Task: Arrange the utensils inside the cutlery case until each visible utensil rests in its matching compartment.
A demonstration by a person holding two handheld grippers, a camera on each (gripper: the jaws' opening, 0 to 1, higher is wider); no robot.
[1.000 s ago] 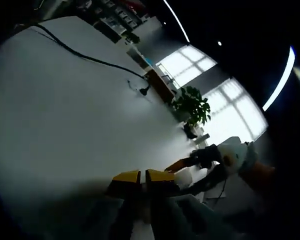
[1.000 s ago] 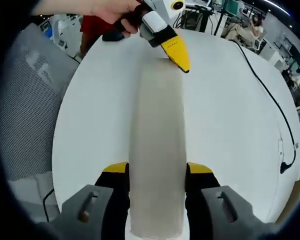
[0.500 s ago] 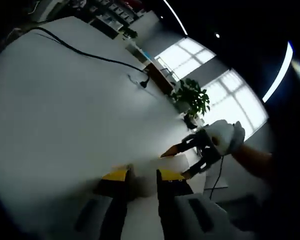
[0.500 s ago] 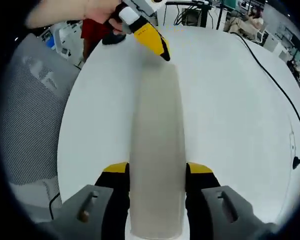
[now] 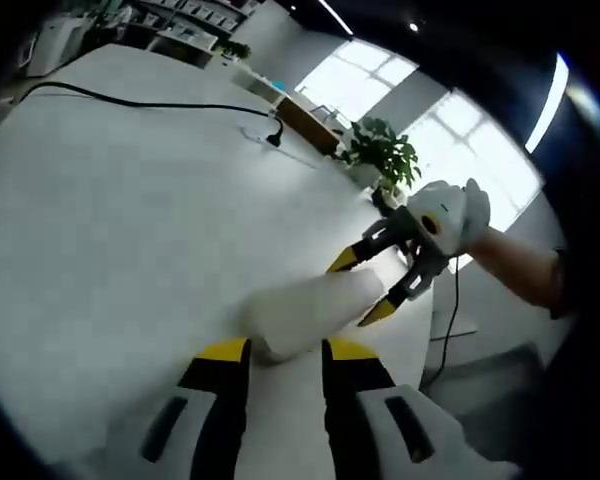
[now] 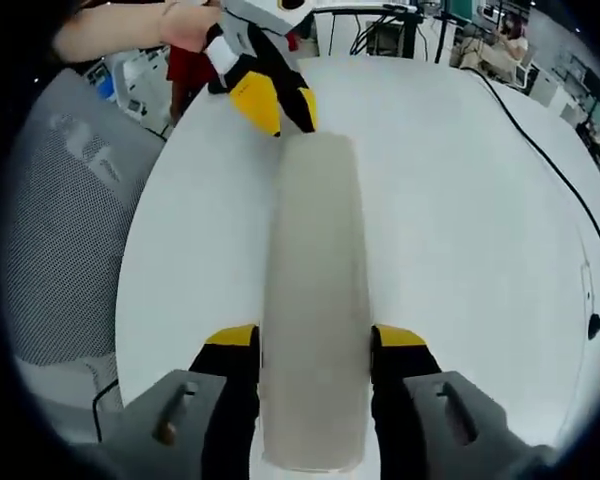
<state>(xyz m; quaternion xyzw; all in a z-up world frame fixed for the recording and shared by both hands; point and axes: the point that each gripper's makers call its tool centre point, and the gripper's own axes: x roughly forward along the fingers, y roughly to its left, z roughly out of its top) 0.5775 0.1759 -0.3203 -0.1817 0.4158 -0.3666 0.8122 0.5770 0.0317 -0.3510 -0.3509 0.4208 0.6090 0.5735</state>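
One long, translucent, frosted cutlery case [image 6: 314, 300], closed, lying on white table [image 6: 460, 230]; clamped at near end by right gripper [image 6: 314, 345]. Left gripper [image 6: 270, 100] parted, empty, at far end, off the case, black cable [image 5: 130, 100] beyond

A long cutlery case [image 6: 313, 300] lies on a table [image 6: 450, 230], its near end between the right gripper [image 6: 313, 345] jaws. The left gripper [image 6: 273, 100] sits at its far end. A cable [image 6: 550, 190] runs along the table's right side.

cutlery case [image 6: 313, 300] closed, contents hidden
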